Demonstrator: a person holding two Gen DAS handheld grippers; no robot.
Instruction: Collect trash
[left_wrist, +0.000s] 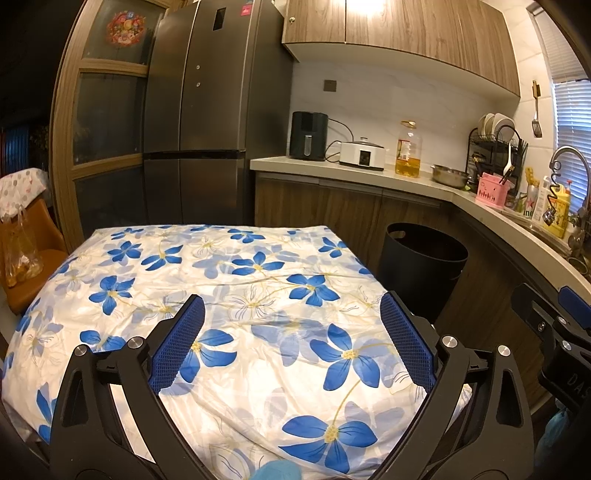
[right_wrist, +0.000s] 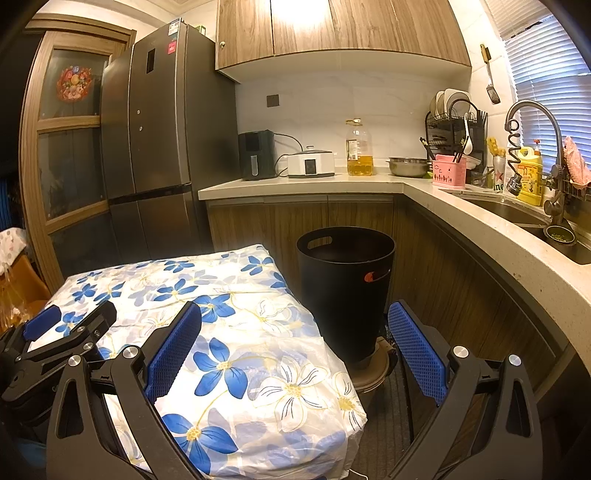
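Observation:
A black trash bin (left_wrist: 424, 266) stands on the floor to the right of a table covered with a blue-flowered cloth (left_wrist: 221, 280). It also shows in the right wrist view (right_wrist: 345, 288), standing on a round base. My left gripper (left_wrist: 291, 314) is open and empty above the cloth. My right gripper (right_wrist: 295, 325) is open and empty over the table's right corner, near the bin. No loose trash shows on the cloth (right_wrist: 221, 332). The right gripper appears at the right edge of the left wrist view (left_wrist: 561, 325); the left gripper shows at the left of the right wrist view (right_wrist: 66, 328).
A curved kitchen counter (right_wrist: 480, 221) runs behind and right, with an air fryer (right_wrist: 256, 155), cooker, oil bottle (right_wrist: 358, 147), steel bowl, dish rack and sink (right_wrist: 524, 218). A tall fridge (left_wrist: 199, 110) stands behind the table. An orange chair (left_wrist: 29, 251) with a plastic bag is at left.

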